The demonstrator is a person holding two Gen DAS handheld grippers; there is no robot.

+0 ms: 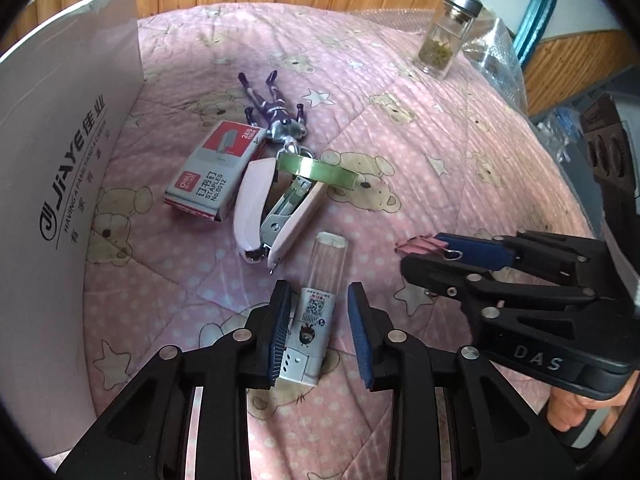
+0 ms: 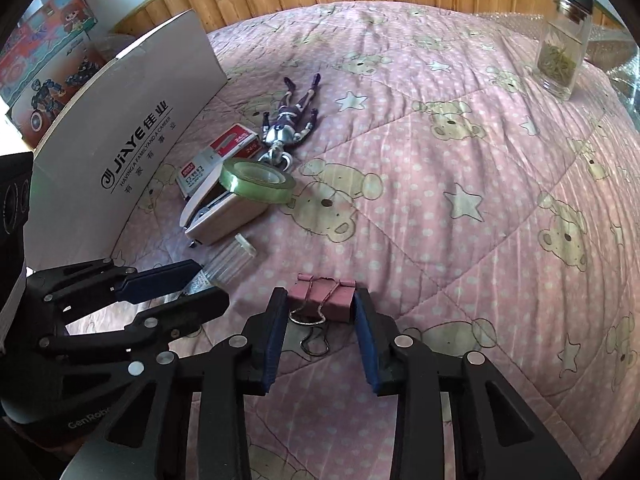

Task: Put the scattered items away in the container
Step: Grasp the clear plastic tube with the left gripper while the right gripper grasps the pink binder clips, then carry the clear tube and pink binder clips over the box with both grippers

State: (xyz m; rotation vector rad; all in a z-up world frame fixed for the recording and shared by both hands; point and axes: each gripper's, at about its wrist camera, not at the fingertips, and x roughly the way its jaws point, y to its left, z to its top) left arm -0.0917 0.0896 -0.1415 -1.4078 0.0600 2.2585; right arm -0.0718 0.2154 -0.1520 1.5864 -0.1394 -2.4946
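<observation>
Blue-padded jaws of the left gripper [image 1: 320, 320] straddle a clear-capped tube [image 1: 318, 292], probably a glue stick, lying on the pink bear-print bedspread [image 1: 460, 160]; they stand fairly narrow, the left pad against the tube's printed body, the right pad with a sliver of gap, so the grip looks not quite made. Just to the right of that tube, the right gripper [image 2: 322, 312] has its jaws narrowed around a pink binder clip [image 2: 322, 298], both pads at the clip's ends and seemingly touching it, the wire handles lying toward the camera.

Beyond the tube lies a pink stapler [image 1: 264, 216], sprung open, with a roll of green tape [image 1: 318, 170] propped on its far end. Beside the stapler on its left sits a box of staples [image 1: 214, 174], and past that a small purple figure [image 1: 272, 110]. Left of the tube stands the white cardboard container [image 1: 68, 140], printed wall facing the items. Far off to the right, a glass jar [image 1: 444, 40].

Judging by this, the pick-up step is in hand for both items. Next, each grip needs to firm up, then lift clear and carry left over the container's wall before releasing.
</observation>
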